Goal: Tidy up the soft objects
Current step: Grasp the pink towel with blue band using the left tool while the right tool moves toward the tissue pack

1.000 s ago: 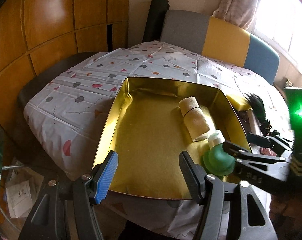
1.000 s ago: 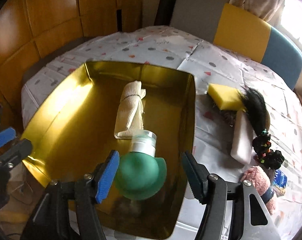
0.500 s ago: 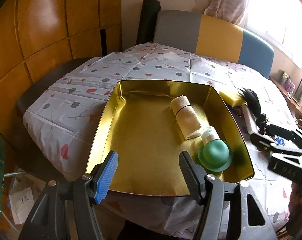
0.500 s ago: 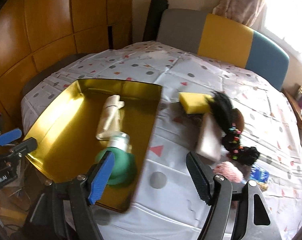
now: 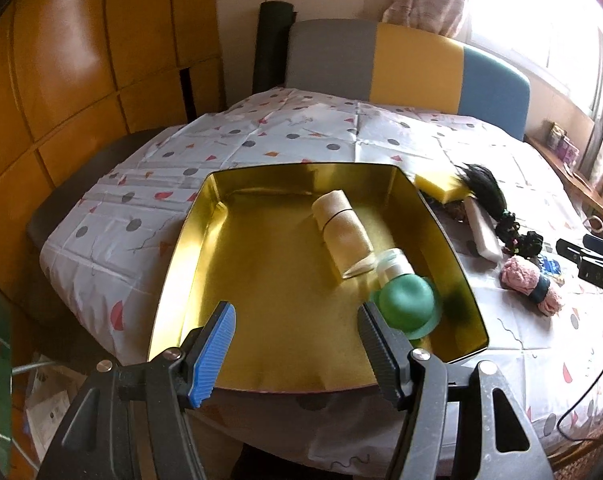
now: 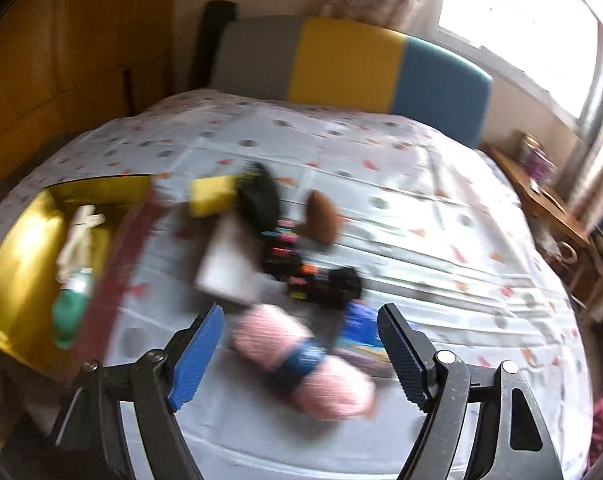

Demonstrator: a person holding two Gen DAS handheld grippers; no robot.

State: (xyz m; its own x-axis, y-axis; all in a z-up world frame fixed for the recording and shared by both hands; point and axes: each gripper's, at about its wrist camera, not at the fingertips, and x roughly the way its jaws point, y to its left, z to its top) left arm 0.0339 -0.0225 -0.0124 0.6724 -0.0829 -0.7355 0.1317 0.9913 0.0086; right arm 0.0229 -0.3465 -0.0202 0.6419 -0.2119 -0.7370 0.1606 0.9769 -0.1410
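Left gripper [image 5: 295, 344] hangs over the near edge of the shiny gold rectangular metal tray [image 5: 189, 232], jaws spread wide with nothing between them. Inside the tray lies a rolled beige cloth bandage [image 5: 343, 232] pointing away from the camera, and touching its near end sits a green rubber suction-cup toy with a pale neck [image 5: 405, 300], tucked toward the tray's right wall.

Over on the right, the right gripper [image 6: 299, 356] is also released, fingers apart and empty, hovering above a pink fluffy yarn bundle with a dark blue band [image 6: 301, 360], which lies on the white patterned tablecloth [image 6: 421, 200], framed between the fingertips. That view is smeared with blur, so fine detail is lost.

Beyond the yarn, a black hair bundle strung with coloured elastics [image 6: 277, 232] sprawls across the cloth, lying against a yellow foam sponge block [image 6: 211, 196] and a white rectangular pad [image 6: 225, 268]. A brown rounded item [image 6: 321, 220] sits just beside the hair; what it is, cannot tell. A small blue packet [image 6: 361, 328] rests just beside the yarn's far end. The tray shows at the left edge here, well apart from the yarn.
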